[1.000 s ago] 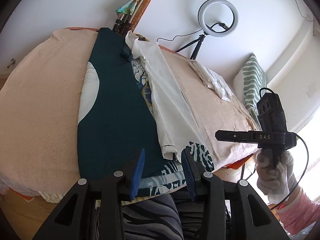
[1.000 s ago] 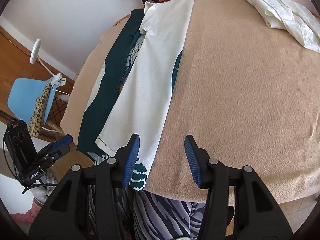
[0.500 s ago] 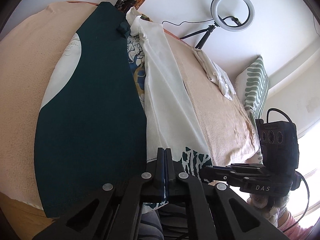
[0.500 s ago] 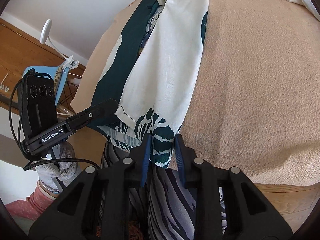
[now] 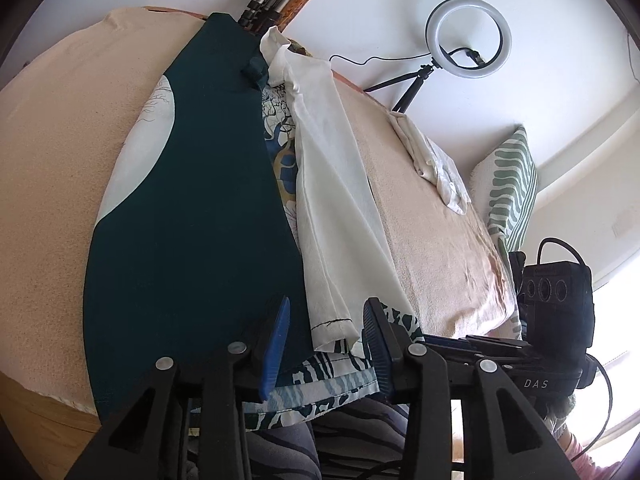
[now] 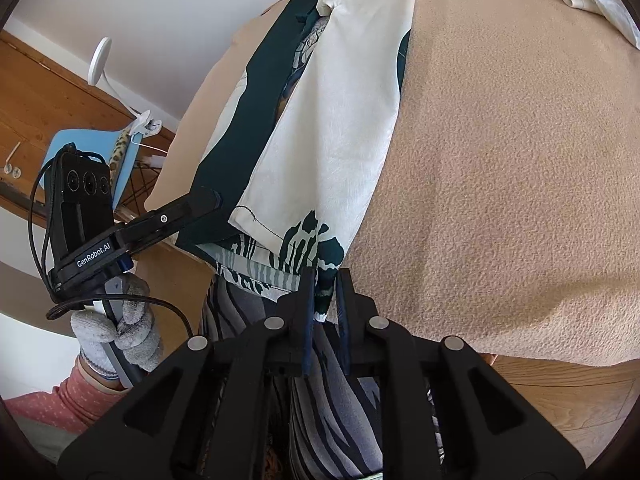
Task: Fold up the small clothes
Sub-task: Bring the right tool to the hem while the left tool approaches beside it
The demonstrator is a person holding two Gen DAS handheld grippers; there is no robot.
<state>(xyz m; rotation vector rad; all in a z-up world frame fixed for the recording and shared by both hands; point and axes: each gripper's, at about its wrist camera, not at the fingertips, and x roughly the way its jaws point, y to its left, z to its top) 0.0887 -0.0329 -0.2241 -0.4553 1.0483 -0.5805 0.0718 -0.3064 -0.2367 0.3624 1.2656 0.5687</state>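
Cloth lies long across the bed in front of you; the dark green shirt stretches from the far edge to the near one, with its white-backed panel folded over along the right side; the striped hem hangs over the near edge of the bed.

Your left claw stands released over that near edge; its jaws have just been opening, and the corner of the white panel and the hem sit in the gap, with neither blue pad pressing on them.

Your right claw is at the right corner of the same hem; its jaws have just been opening too, though the gap is narrow; a tongue of the printed cloth hangs between the pads, and you cannot tell from this view whether they pinch it.

Your gloved left hand shows in the right wrist view, wrapped round the handle of its tool, beside the bed.

A crumpled white garment lies well apart, on the far right of the bed; a ring light stands behind it, and a green-patterned cushion leans at the bed's right end.
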